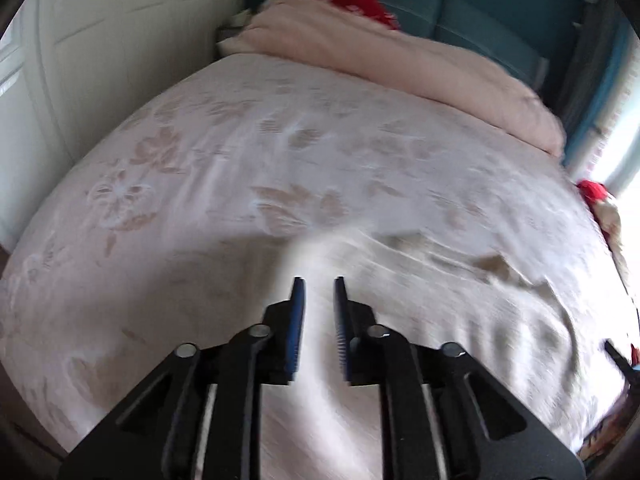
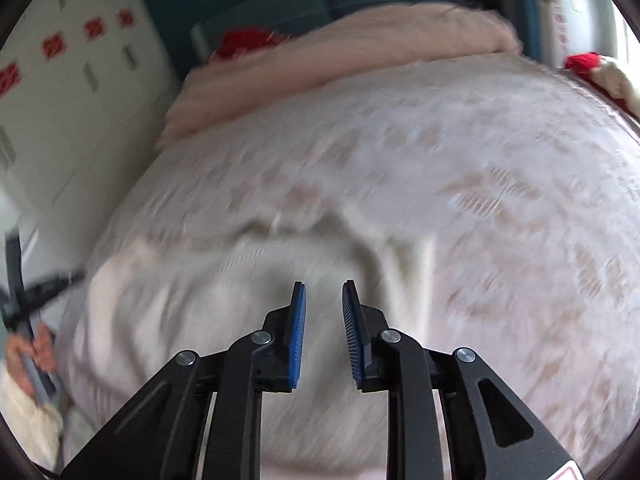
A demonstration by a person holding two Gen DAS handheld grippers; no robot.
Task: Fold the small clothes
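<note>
A small cream garment [image 2: 224,280] lies rumpled on a bed with a pale floral cover [image 1: 240,168]. My left gripper [image 1: 318,280] hovers over its left part [image 1: 460,300], jaws a narrow gap apart. Pale cloth shows in that gap, and the pads do not press on it. My right gripper [image 2: 323,284] points down at the middle of the garment, jaws likewise slightly apart with only cloth below. In the right wrist view the left gripper [image 2: 36,292] shows at the left edge, held by a hand [image 2: 28,348] in a cream sleeve. Both views are blurred.
A folded pink duvet [image 1: 400,68] lies across the head of the bed before a teal headboard [image 1: 480,32], with something red [image 1: 360,0] behind it. A white wardrobe [image 2: 80,80] stands along the bed's left side. A red and cream bundle [image 1: 600,200] sits at the right edge.
</note>
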